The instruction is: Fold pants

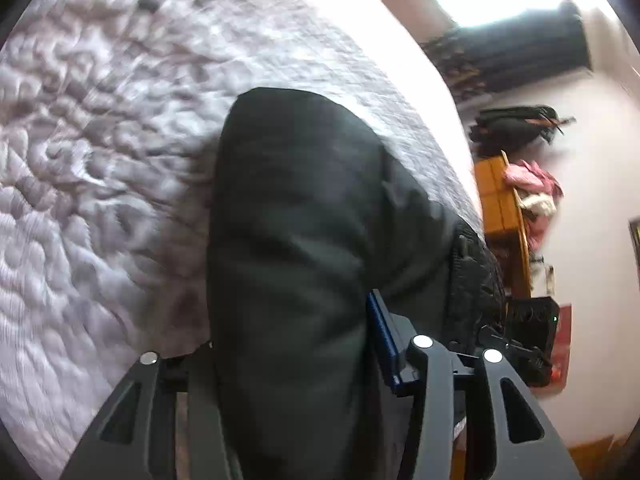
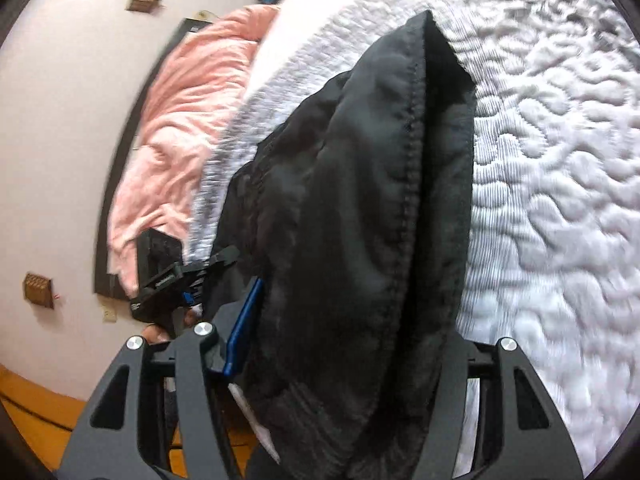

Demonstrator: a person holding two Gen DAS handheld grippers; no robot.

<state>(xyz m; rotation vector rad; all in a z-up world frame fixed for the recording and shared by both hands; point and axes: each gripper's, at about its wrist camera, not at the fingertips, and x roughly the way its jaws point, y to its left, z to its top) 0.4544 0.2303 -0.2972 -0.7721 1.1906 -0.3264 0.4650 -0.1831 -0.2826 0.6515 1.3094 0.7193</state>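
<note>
The black pants (image 1: 304, 216) hang over the white quilted bed (image 1: 100, 152), draped between the fingers of both grippers. My left gripper (image 1: 296, 344) is shut on the pants; its blue pad (image 1: 382, 340) presses the cloth from the right, and the left finger is hidden behind cloth. In the right wrist view the pants (image 2: 360, 220) show a stitched seam and a hem end pointing up. My right gripper (image 2: 344, 340) is shut on the pants, its blue pad (image 2: 242, 328) against the cloth. The other gripper (image 2: 160, 280) shows at left, holding the same cloth.
A pink blanket (image 2: 180, 120) lies at the bed's far edge by a dark frame. A wooden cabinet (image 1: 500, 200) with pink clothes on it stands by the wall, and dark curtains (image 1: 520, 56) hang at a bright window. Orange wooden floor (image 2: 36, 412) lies below.
</note>
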